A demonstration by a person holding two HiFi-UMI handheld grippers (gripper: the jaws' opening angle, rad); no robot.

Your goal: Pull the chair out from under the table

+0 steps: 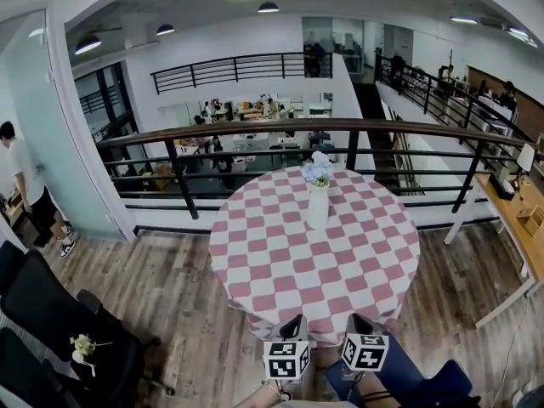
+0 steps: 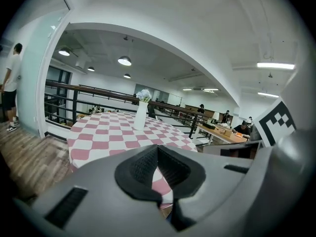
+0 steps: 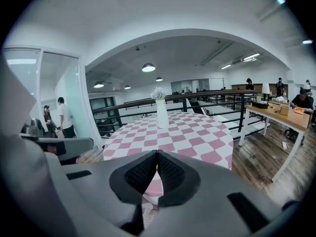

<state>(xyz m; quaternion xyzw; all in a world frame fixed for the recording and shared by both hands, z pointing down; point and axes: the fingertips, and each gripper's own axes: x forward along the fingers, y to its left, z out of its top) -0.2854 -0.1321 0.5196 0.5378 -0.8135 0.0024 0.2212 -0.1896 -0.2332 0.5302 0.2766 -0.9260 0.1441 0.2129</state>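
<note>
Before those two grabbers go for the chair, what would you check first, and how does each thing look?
1. Where the chair is: cannot tell. None shows under the table in any view.
2. Jaws ready to grab: not ok. The left gripper and right gripper are both shut, holding nothing.
3. Vase steady: ok. It stands upright on the table's far half, away from both grippers.
4. Person out of the way: ok. They are by the glass wall, far left.
5. Black office chairs: ok. They stand apart from the table.

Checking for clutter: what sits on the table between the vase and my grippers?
Nothing: head view shows bare checked tablecloth from vase to left gripper and right gripper.
</note>
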